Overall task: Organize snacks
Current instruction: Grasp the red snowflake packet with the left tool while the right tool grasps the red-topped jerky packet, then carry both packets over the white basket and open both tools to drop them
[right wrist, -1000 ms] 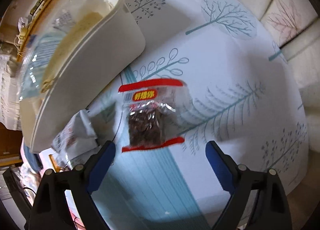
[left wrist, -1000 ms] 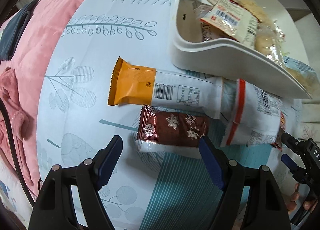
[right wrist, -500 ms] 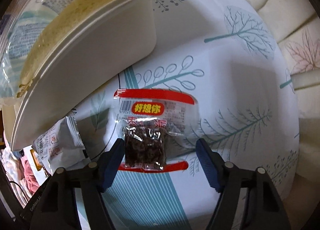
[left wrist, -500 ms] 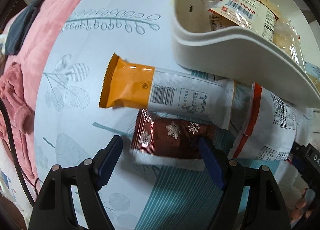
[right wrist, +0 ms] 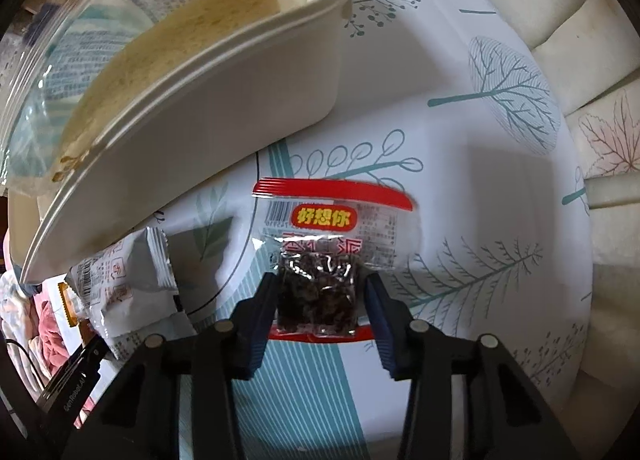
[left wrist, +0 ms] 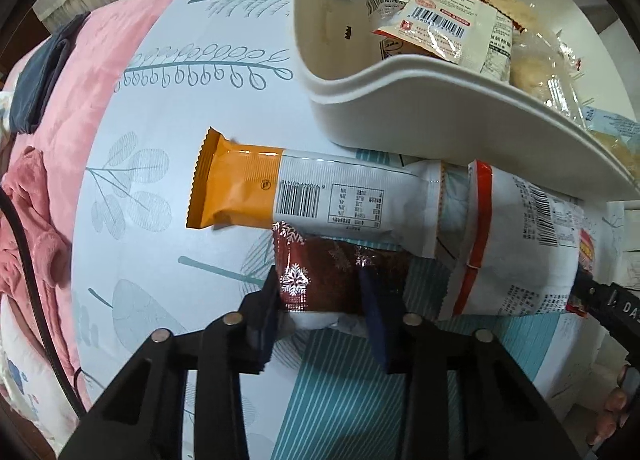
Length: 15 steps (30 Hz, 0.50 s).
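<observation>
In the left wrist view my left gripper (left wrist: 320, 296) is shut on a dark red snowflake snack packet (left wrist: 320, 280) lying on the tablecloth. An orange-and-white bar packet (left wrist: 288, 192) lies just beyond it, and a white-and-red packet (left wrist: 520, 248) lies to its right. The white bin (left wrist: 400, 120) behind them holds several snacks. In the right wrist view my right gripper (right wrist: 320, 300) is shut on a clear red-banded packet of dark dried fruit (right wrist: 320, 288) on the table. The white bin (right wrist: 192, 132) is at its upper left.
A pink blanket (left wrist: 60, 140) lies off the table's left edge. A small white packet (right wrist: 128, 280) lies under the bin's edge left of my right gripper. Cream cushions (right wrist: 580, 60) sit beyond the table at right. The leaf-print tablecloth (left wrist: 160, 100) stretches to the left.
Both grippers moved forward and closed: the left on the dark red snowflake packet, the right on the dried fruit packet. Both were open a second ago.
</observation>
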Motion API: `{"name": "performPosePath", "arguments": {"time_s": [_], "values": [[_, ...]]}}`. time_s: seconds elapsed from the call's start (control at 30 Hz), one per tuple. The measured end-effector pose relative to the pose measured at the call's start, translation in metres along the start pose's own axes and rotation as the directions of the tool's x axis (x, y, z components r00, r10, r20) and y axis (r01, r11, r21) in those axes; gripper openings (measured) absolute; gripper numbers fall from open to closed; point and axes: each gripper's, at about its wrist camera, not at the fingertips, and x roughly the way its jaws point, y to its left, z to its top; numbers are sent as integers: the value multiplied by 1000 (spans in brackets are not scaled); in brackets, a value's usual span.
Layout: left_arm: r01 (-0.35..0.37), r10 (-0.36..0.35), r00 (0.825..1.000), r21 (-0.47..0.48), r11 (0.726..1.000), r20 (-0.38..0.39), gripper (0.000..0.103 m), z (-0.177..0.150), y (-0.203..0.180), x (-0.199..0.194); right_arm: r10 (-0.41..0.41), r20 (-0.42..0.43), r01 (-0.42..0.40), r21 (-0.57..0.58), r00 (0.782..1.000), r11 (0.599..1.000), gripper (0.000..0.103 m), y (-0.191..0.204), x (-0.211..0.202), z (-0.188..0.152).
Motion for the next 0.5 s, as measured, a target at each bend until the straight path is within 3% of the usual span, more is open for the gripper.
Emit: {"name": "performPosePath", "arguments": {"time_s": [0.17, 0.5], "values": [[3, -3, 1000, 1, 1000, -12, 33, -8, 2, -2, -3, -21, 3, 29, 1000, 1000, 42, -2, -6, -14], [-22, 22, 997, 3, 1000, -73, 31, -19, 15, -15, -1, -66, 11, 147, 998, 989, 42, -42, -2, -41]]}}
